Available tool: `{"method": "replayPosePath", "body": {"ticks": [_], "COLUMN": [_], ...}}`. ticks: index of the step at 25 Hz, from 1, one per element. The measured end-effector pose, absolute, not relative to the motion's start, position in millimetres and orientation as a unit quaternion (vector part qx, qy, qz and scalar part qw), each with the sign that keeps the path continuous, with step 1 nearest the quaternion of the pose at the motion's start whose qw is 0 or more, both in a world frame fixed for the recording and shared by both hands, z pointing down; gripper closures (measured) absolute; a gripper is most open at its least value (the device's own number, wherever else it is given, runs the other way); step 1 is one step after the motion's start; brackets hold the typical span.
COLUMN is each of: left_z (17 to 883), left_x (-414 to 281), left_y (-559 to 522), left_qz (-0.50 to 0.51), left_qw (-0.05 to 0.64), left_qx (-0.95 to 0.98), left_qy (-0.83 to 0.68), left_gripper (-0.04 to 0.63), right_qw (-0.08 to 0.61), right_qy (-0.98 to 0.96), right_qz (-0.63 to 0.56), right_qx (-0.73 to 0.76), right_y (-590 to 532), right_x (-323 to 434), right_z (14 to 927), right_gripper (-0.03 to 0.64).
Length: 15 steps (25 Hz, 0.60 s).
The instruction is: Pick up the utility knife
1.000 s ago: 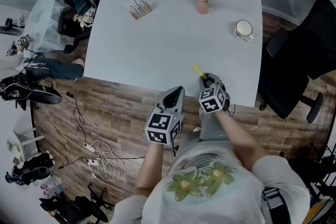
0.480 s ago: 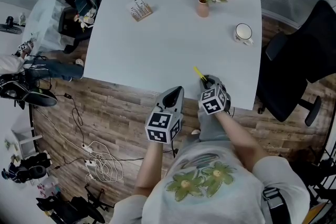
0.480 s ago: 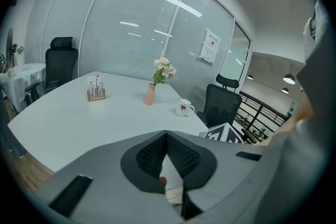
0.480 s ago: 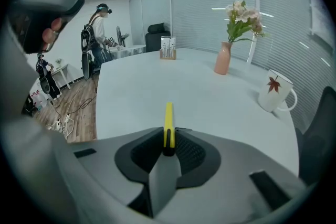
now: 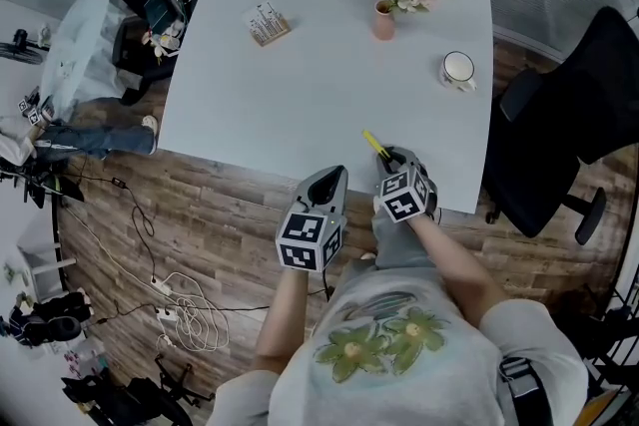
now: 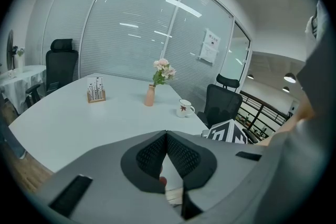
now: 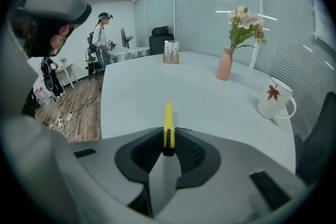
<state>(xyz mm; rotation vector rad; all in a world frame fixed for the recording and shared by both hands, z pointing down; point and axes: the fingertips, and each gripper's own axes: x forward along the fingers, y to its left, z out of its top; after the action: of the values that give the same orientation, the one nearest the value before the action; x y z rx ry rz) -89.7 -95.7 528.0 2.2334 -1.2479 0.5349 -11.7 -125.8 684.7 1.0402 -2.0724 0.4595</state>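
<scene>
**Knife clamped in right gripper at the table's near edge**

A glass-walled office with blinds, a wood-plank floor [image 5: 230, 214] and a pale table [image 5: 300, 85] fills the head view. On the table's far side a card stand [image 5: 266, 20] sits to the left and a pink vase [image 5: 384, 15] of flowers to the right. A white mug [image 5: 458, 69] stands nearer, close to the right edge. A black chair [image 5: 559, 115] is just beside the table on the right. Loose cables [image 5: 185, 309] lie on the floor at near left.

The right gripper [image 5: 392, 155] is over the table's near edge, right of centre, angled downward. Its jaws are closed on the yellow knife [image 5: 375, 144]. In the right gripper view the pads press both sides of the knife's [image 7: 168, 118] near end. The rest sticks out past the right gripper's [image 7: 168, 141] tips, toward the far left over the table. Whether the knife rests on the surface or is clear of it cannot be told.

The left gripper [image 5: 329, 183] hangs just beside the right one, over the floor short of the table's near edge. In the left gripper view the left gripper's [image 6: 166, 136] jaw tips meet, with nothing between them.
</scene>
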Motion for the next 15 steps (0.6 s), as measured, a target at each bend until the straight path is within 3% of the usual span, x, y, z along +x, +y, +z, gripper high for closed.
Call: {"method": "replayPosePath", "body": {"ticks": [15], "left_z": [516.7], "left_x": [-75.6], "left_y": [-104.8], "left_qz": [0.182], "left_qw": [0.245], "left_qx": [0.830], "left_qy": [-0.468], "left_gripper": [0.594], "right_qw": [0.373], "right_qy": [-0.827], "right_qz": [0.164], "right_qx": [0.386], "right_y": [-121.8], "right_x": [-2.5], "right_z": [666.6], "right_gripper": [0.549]}}
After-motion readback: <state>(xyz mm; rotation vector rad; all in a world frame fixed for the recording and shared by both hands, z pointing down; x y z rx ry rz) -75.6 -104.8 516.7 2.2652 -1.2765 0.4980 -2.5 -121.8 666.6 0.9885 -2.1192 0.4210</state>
